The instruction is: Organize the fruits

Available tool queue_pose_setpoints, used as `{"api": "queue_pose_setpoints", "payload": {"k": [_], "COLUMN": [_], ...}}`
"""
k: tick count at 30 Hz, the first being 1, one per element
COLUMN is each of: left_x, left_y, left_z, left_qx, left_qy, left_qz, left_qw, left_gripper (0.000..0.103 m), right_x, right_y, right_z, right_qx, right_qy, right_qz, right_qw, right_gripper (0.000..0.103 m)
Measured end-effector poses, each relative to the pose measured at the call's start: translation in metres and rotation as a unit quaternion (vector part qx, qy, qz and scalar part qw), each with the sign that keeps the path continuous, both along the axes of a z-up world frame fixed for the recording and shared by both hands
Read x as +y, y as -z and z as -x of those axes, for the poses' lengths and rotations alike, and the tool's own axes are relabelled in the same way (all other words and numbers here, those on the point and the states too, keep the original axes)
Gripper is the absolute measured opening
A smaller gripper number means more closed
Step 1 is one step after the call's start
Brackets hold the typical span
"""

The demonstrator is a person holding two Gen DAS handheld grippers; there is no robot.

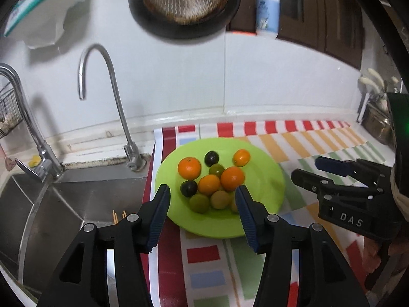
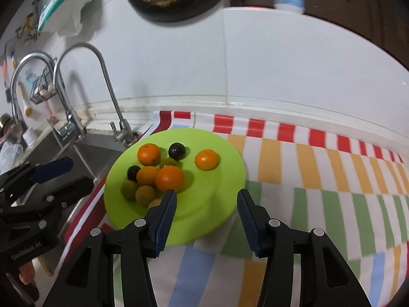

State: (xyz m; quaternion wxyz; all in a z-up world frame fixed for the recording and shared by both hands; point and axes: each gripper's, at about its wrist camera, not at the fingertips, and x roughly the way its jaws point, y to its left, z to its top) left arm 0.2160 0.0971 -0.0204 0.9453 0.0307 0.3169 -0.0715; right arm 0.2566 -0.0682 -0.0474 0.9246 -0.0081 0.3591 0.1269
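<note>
Lay on a striped cloth beside the sink: a lime-green plate, round, so no long axis to speak of. Held a heap of fruits bunched toward the plate's sink-side half. Counted four oranges, among them one at the far left and one set a little apart at the far right; two dark round fruits; several yellow-green ones nearest the cameras. All roughly spherical; stem ends of the oranges faced up or slightly sideways, too small to read further.

Hovered above the near rim of the plate: left gripper, jaws spread wide, nothing between them, the heap framed in the gap. Hung over the plate's bare right half: right gripper, jaws likewise parted and holding nothing, left fingertip close to the largest orange though contact could not be told.

Stood behind the sink: two curved taps.
</note>
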Motion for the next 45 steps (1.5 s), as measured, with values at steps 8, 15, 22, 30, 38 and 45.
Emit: {"api": "queue_pose_setpoints", "payload": {"k": [8,15,22,30,38,45], "left_x": [-0.01,-0.028,-0.049,-0.07,-0.085,-0.093], "left_y": [-0.024,-0.043,-0.055,-0.063,-0.07,-0.071], "left_z": [0.042,0.08,0.116,0.153,0.176,0.189], "left_qx": [-0.027,-0.053,-0.071,-0.083,-0.092,-0.096], "left_qy": [0.009,-0.002,-0.017,-0.025,-0.025,-0.026], "left_qz": [0.006,0.015,0.007,0.002,0.004,0.006], "left_qw": [0.9996,0.9985,0.9973,0.9962,0.9954,0.9951], "left_gripper": [0.055,0.061,0.065,0.067,0.07,0.075], "right_x": [-0.016,-0.037,-0.059,-0.081,-0.098,-0.108], "right_y": [-0.033,-0.059,-0.074,-0.086,-0.094,-0.096], "right_z": [0.061,0.103,0.136,0.171,0.198,0.216], "right_qx": [-0.04,-0.07,-0.077,-0.095,-0.107,-0.11], "right_qy": [0.048,0.059,0.051,0.043,0.042,0.043], "right_qz": [-0.001,0.008,0.001,-0.004,-0.005,-0.005], "right_qw": [0.998,0.996,0.996,0.995,0.993,0.993], "right_gripper": [0.059,0.066,0.066,0.066,0.066,0.066]}}
